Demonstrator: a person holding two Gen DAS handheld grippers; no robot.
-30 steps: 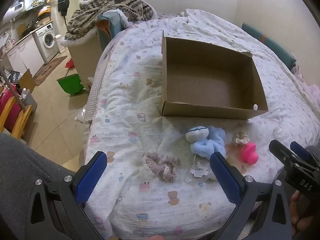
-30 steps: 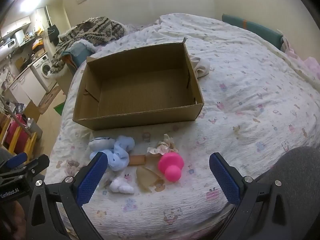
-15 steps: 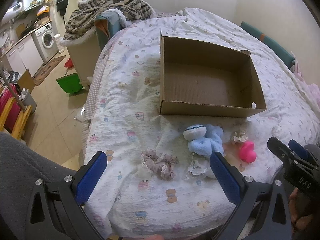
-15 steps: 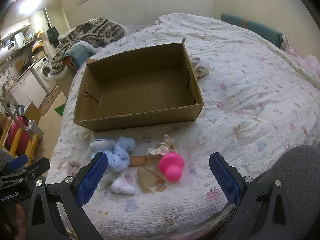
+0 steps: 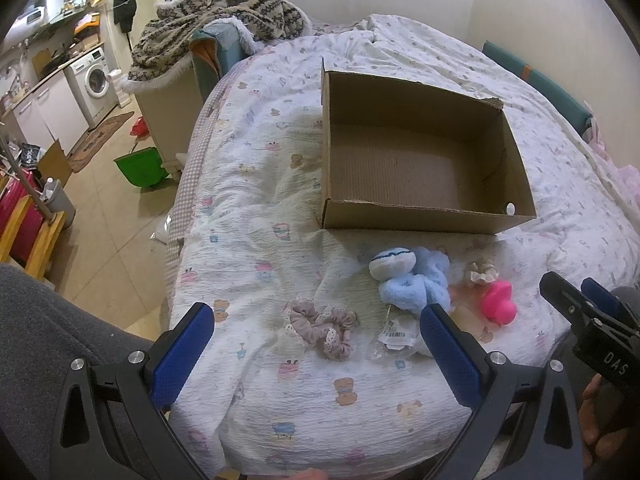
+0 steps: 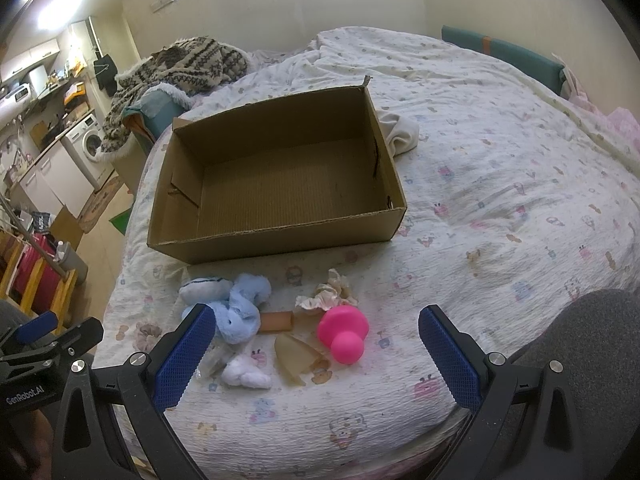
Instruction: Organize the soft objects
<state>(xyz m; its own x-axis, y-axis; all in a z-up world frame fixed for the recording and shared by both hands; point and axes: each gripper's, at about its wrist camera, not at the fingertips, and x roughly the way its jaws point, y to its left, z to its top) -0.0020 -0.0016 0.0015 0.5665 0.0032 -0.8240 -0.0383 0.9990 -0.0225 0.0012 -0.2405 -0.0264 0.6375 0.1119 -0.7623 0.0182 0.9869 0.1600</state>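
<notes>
We see the left gripper drawn slightly nearer the bed's edge than a second ago: in its view the cardboard box, the blue plush and the mauve scrunchie each sit a little higher, shifted toward 12 o'clock. From the right gripper the same box and the pink toy drift only faintly toward 12 o'clock. No object changes place on the quilt; only the two viewpoints shift.

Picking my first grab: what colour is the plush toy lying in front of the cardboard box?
Light blue plush toy with a white, dark-striped head; clearest in the right wrist view.
</notes>
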